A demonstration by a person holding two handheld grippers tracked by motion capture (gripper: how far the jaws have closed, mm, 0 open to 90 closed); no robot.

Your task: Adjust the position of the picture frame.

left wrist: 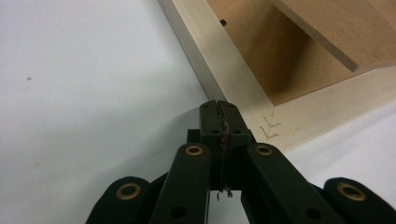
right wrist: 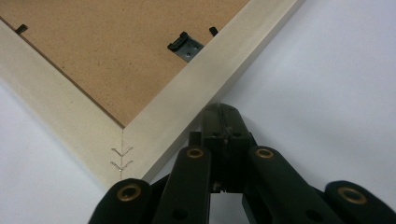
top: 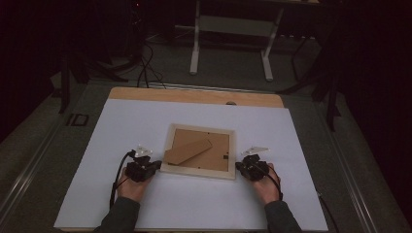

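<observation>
A pale wooden picture frame (top: 198,169) lies face down on the white table cover, its brown backing board (top: 201,149) up and a brown stand flap (top: 187,151) lying across it. My left gripper (top: 156,166) is shut and empty, its tips at the frame's near left corner (left wrist: 261,119), against the outer edge. My right gripper (top: 239,167) is shut too, tips against the frame's outer edge (right wrist: 187,112) by the near right corner. In the right gripper view a black hanger clip (right wrist: 185,45) sits on the backing board.
The white cover (top: 194,204) spreads over a wooden tabletop (top: 194,95) whose far strip is bare. Beyond the table stand the white legs of another table (top: 195,43) on a dark floor, with black cables (top: 143,68) at the left.
</observation>
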